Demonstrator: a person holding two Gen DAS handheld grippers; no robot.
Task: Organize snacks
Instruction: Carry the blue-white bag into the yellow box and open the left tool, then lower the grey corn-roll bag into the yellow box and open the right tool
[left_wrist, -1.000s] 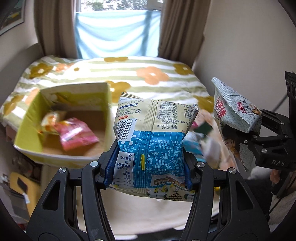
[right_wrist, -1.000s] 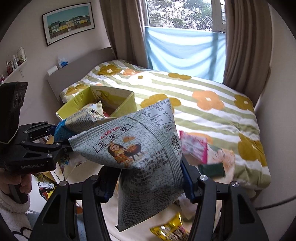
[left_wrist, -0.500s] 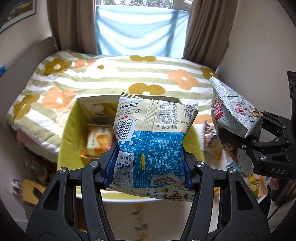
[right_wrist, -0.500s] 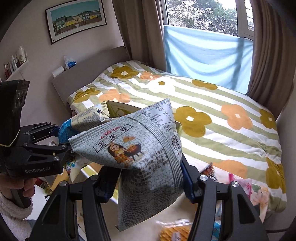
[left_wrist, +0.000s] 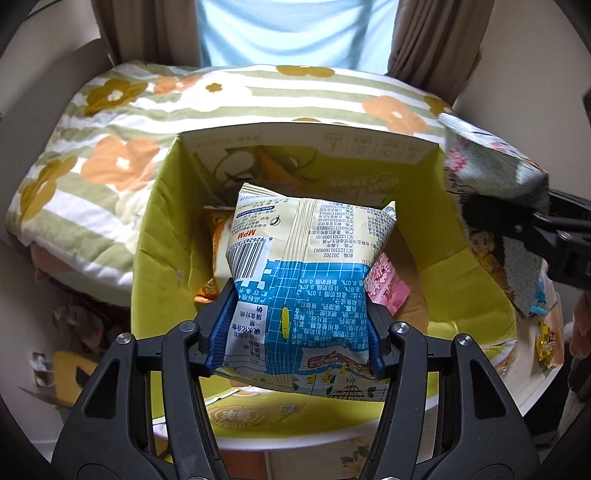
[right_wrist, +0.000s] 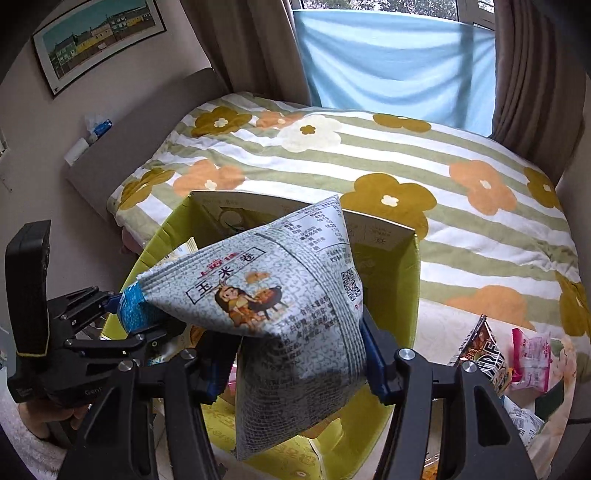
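The yellow-green cardboard box (left_wrist: 173, 236) is sitting open-topped at the foot of the bed (left_wrist: 110, 147), its walls rising on all four sides and leaving a wide mouth. In the left wrist view the left gripper (left_wrist: 297, 325) is hanging over that mouth, its jaws clamping the lower half of the blue-and-cream snack bag (left_wrist: 306, 266), which is standing upright with its barcode at 10 o'clock. Beneath the bag, an orange packet (left_wrist: 218, 236) is lying at 9 o'clock on the box floor and a pink packet (left_wrist: 384, 288) at 3 o'clock. At the right edge, past the box's right wall, the right gripper (right_wrist: 299, 354) is gripping the grey cartoon snack bag (right_wrist: 280, 295), jaws pressing on its sides; in its own view the bag is tilting over the box's near-right corner. The striped floral bedspread is filling the room up to brown curtains (right_wrist: 243, 44) and a blue cloth (right_wrist: 391, 59) at 12 o'clock. Loose packets (right_wrist: 528, 358) are lying on the bed at 4 o'clock.
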